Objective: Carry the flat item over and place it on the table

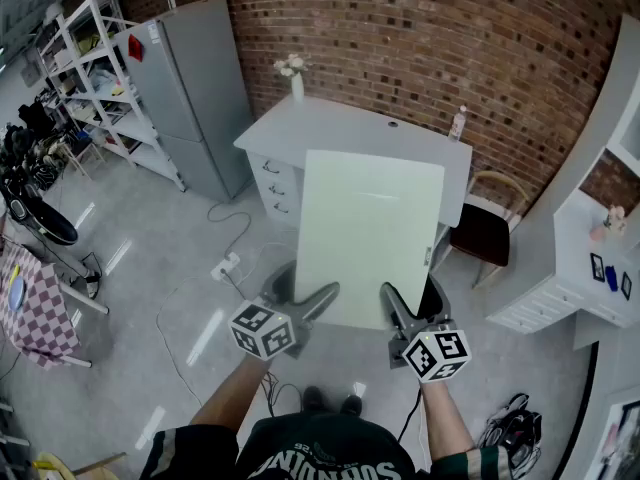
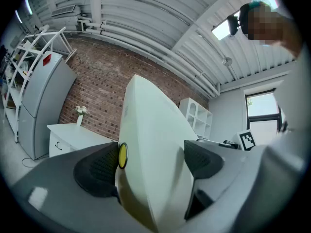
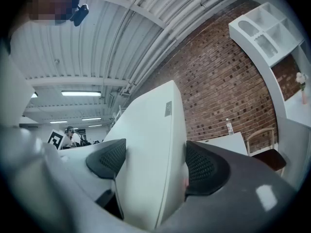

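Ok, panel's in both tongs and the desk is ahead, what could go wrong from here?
1. The left tongs and right tongs pinch only the near edge of the large pale flat panel; its overhang could lever it loose.
2. The white flower vase and small bottle on the white desk could be knocked as it lands.
3. The white power strip on the floor may trip you.

Brick wall [image 1: 420, 28] behind; grey floor [image 1: 150, 268] (glossy); fridge [image 1: 195, 88], shelving [image 1: 90, 58] left; white cabinet [image 1: 540, 288] right.

Tall grey fridge [image 1: 195, 88] is standing far left by red brick wall [image 1: 420, 28]; wooden chair w/ dark seat [image 1: 483, 233] is sitting right.
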Demonstrator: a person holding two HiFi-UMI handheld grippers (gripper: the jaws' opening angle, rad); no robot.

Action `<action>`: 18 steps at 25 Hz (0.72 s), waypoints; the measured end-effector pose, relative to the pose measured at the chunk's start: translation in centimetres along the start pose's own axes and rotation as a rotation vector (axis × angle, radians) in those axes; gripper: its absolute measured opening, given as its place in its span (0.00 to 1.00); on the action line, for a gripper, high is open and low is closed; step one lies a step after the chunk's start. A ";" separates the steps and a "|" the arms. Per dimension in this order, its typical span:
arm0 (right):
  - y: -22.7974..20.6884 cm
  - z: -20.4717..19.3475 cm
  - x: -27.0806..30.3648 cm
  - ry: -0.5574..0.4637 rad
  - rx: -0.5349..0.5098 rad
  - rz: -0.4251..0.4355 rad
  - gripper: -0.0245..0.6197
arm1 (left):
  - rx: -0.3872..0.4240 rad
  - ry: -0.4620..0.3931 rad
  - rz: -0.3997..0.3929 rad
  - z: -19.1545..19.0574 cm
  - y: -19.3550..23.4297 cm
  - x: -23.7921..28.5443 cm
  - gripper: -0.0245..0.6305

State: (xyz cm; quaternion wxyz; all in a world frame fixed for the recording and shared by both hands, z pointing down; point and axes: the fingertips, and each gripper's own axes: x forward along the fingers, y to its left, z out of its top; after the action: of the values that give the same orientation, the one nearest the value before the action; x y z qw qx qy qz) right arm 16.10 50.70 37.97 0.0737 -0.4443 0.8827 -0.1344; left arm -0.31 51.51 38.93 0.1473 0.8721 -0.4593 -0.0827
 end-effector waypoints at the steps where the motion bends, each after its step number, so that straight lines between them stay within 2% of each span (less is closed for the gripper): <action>1: 0.2 0.0 0.1 -0.001 0.000 -0.001 0.62 | 0.001 -0.001 -0.001 0.1 0.1 -0.2 0.69; 18: 3.0 -1.2 3.0 -0.004 -0.023 -0.012 0.62 | -0.009 0.000 -0.006 0.9 3.8 -2.0 0.69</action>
State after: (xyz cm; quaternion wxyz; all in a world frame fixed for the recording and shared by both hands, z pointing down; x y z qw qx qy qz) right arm 11.72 50.20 38.18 0.0694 -0.4507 0.8813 -0.1239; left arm -4.66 50.91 39.38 0.1509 0.8728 -0.4562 -0.0852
